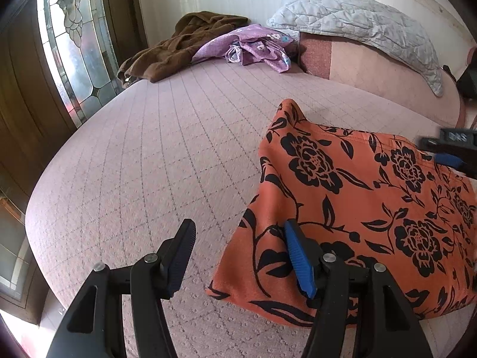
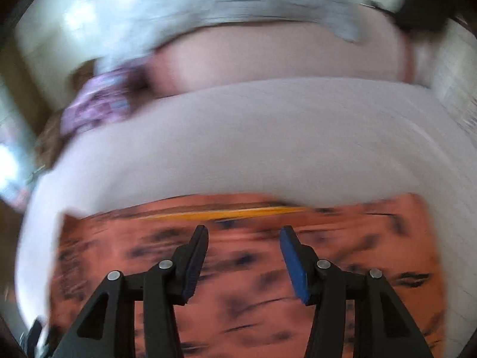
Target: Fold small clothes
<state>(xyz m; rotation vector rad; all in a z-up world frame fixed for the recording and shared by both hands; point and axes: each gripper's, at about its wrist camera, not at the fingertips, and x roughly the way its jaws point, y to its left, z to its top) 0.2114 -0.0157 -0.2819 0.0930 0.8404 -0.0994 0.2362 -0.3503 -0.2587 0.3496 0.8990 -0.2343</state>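
An orange garment with black flowers (image 1: 357, 208) lies flat on the pink bed cover (image 1: 164, 164), at the right of the left wrist view. My left gripper (image 1: 238, 232) is open and empty, over the garment's left edge, its right finger above the cloth. My right gripper (image 2: 243, 235) is open and empty above the same garment (image 2: 238, 283), which is blurred by motion; it also shows at the right edge of the left wrist view (image 1: 447, 152), at the garment's far side.
A brown garment (image 1: 179, 47) and a purple flowered cloth (image 1: 253, 44) lie at the far end of the bed. A grey quilted pillow (image 1: 357, 21) leans on the headboard. A wooden door with stained glass (image 1: 68, 44) stands at the left.
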